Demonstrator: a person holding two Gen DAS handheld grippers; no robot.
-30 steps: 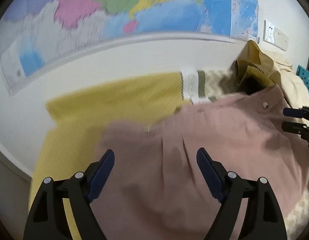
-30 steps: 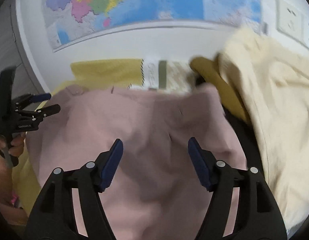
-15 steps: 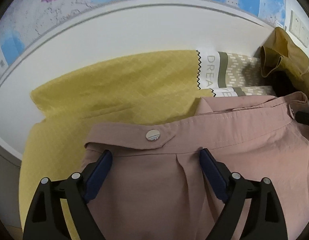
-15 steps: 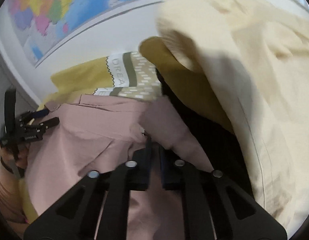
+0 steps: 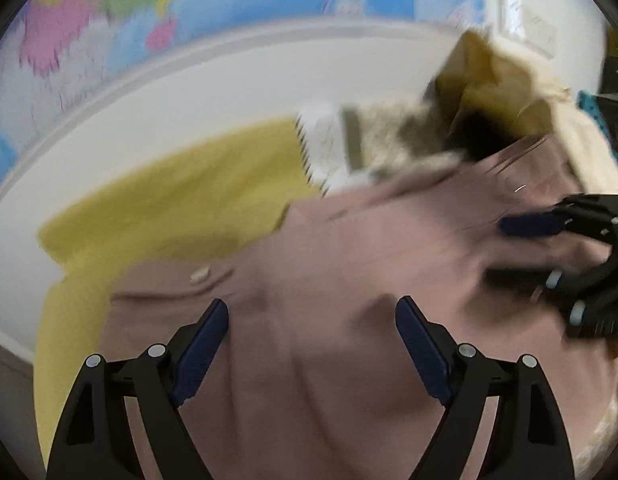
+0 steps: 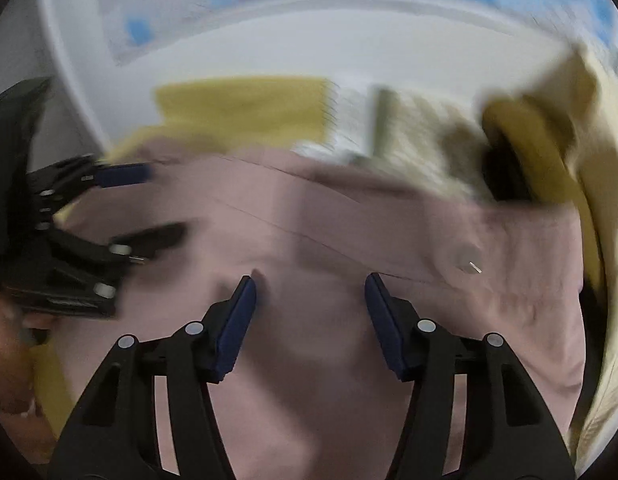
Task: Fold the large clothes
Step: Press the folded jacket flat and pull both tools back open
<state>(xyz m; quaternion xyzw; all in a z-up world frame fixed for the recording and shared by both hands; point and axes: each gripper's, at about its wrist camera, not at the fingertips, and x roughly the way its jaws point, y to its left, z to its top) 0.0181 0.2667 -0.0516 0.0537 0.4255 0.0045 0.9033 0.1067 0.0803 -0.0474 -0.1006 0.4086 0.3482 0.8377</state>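
Both views are smeared with motion blur now, where half a second ago the left wrist view was sharp. In that view the pink garment (image 5: 349, 300) fills the lower centre and right of the frame, lying over the yellow cloth (image 5: 169, 208) at left; its waistband button (image 5: 200, 275), earlier just above the fingers, now sits further up and to the left. The left gripper (image 5: 312, 344) hangs over the pink fabric with its fingers spread wide and nothing pinched between them, as before.

The right gripper (image 6: 309, 312) was clamped shut on a fold of the garment (image 6: 329, 240) half a second ago; its jaws have just been opening and now stand partly apart over the fabric, with no cloth gripped. A second button (image 6: 467, 258) shows right of it.

The map (image 5: 229, 12) along the top is only colour patches. The dark garment (image 5: 479, 136) under the tan and cream clothes at upper right is too blurred to identify.
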